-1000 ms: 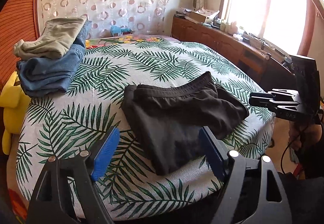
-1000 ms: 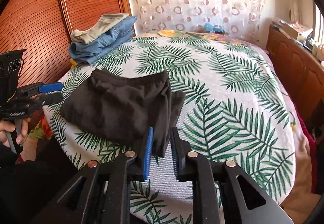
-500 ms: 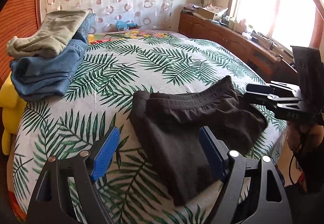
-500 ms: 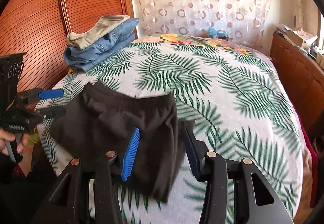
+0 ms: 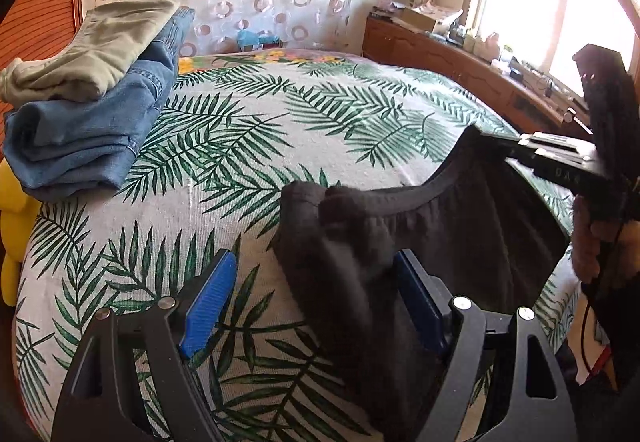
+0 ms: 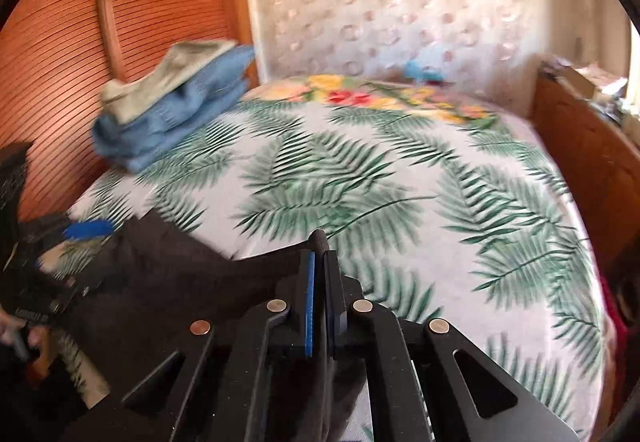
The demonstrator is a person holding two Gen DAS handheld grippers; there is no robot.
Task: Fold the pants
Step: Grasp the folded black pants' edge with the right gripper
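Right tongs point(image 6: 319, 274): I had them clamped on the dark pants point(image 6: 192, 274).
Bed point(image 6: 400, 170): folded jeans point(image 6: 168, 130) lay far-left.

Left gripper point(image 5: 316, 302): jaws wide apart, angled down, pads clear of the cloth between them.
Right gripper point(image 6: 319, 266): jaws pinched together on dark cloth.
Right hand point(image 5: 592, 242): wrapped round its gripper's handle.

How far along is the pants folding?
Done: beige pants and jeans lie folded and stacked. In hand: right hand-held gripper is shut on the black pants' waistband; the left hand-held gripper is open around them. Left: folding the black pair.
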